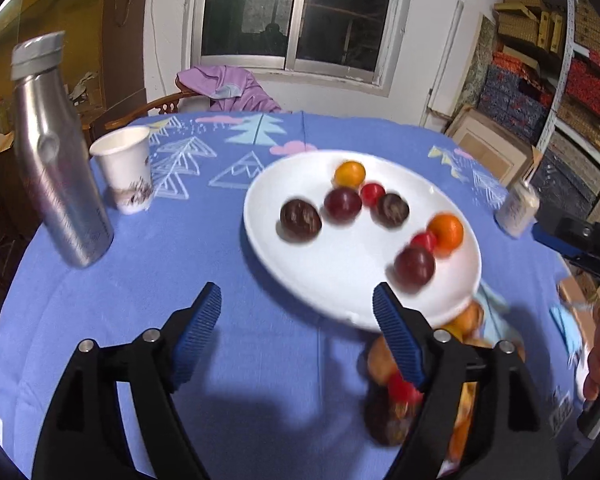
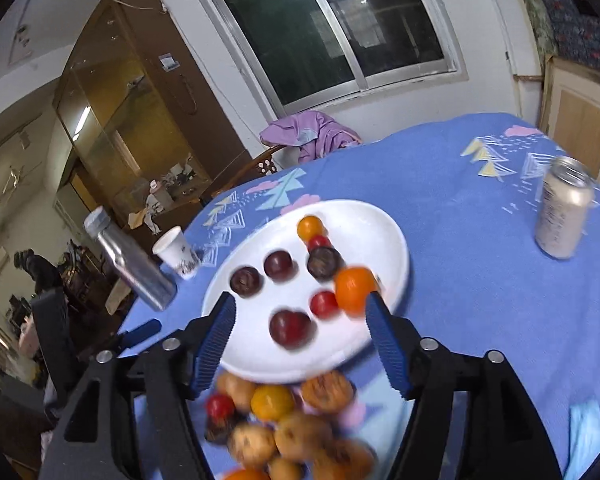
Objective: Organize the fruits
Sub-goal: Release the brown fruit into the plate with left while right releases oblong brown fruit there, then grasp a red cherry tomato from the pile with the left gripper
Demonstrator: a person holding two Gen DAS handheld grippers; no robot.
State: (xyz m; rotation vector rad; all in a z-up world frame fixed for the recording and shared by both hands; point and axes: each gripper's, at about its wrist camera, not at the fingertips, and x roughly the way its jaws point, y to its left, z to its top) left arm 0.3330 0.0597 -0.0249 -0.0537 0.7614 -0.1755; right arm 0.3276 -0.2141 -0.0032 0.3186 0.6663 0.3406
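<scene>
Blue tablecloth (image 1: 236,360) bare between bottle (image 1: 56,152) and plate (image 1: 340,280).

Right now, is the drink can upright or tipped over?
Upright. The drink can stands on its base on the blue tablecloth, top rim uppermost, apart from the white plate.

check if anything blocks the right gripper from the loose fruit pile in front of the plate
Nothing visible does. The right gripper is open, with the fruit pile on the blue cloth just below its fingers; the white plate lies beyond the pile, not between.
</scene>
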